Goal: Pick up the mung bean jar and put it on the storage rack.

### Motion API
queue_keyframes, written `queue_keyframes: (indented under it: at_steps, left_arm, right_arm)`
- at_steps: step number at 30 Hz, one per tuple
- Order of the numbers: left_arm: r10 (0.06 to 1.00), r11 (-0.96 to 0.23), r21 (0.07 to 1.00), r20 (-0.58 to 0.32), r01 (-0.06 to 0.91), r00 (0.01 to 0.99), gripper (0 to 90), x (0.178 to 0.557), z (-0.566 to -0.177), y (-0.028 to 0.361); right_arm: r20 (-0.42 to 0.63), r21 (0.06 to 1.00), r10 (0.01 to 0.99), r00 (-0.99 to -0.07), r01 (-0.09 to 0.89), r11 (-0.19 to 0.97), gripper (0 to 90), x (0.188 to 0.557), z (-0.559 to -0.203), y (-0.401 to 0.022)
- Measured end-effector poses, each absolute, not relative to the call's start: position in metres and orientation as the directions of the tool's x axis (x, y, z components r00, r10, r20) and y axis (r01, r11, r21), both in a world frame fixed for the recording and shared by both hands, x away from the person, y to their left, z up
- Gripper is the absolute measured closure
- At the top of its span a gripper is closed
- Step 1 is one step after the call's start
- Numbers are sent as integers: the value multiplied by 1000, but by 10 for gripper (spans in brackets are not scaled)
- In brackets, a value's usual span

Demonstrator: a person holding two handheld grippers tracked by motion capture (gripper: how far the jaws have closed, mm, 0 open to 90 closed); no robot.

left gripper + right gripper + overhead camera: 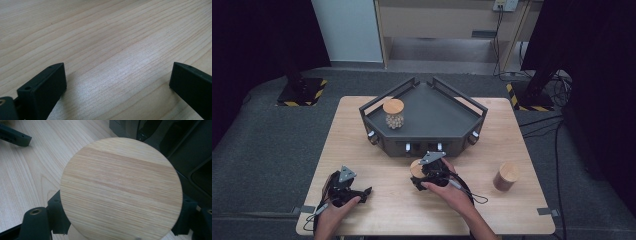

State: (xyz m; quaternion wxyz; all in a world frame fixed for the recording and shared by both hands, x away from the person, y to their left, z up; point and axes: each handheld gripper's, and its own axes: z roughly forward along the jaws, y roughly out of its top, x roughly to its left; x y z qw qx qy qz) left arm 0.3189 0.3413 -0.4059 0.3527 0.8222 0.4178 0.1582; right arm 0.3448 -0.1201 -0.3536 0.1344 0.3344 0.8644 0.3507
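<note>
A jar with a round wooden lid [416,168] stands on the wooden table just in front of the dark corner tray [437,112]. My right gripper [419,176] is shut around it. In the right gripper view the lid [121,187] sits between the two black fingers [57,213], which press against the jar's sides below the lid. My left gripper [363,192] rests low over the table's front left. Its jaws stand wide apart in the left gripper view [117,82] with bare wood between them.
Inside the tray at its left stands a clear jar of pale balls [394,115] with a wooden lid. A brown jar [506,176] with a wooden lid stands on the table at the right. The table edge [427,233] runs close below both hands.
</note>
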Motion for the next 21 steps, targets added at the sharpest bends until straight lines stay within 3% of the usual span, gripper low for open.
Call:
queue_keyframes:
  at_steps: [21]
  left_arm:
    - [799, -402, 712, -35, 575, 601, 0, 319, -406, 341]
  right_arm:
    - [7, 701, 680, -733, 489, 520, 254, 342, -355, -121]
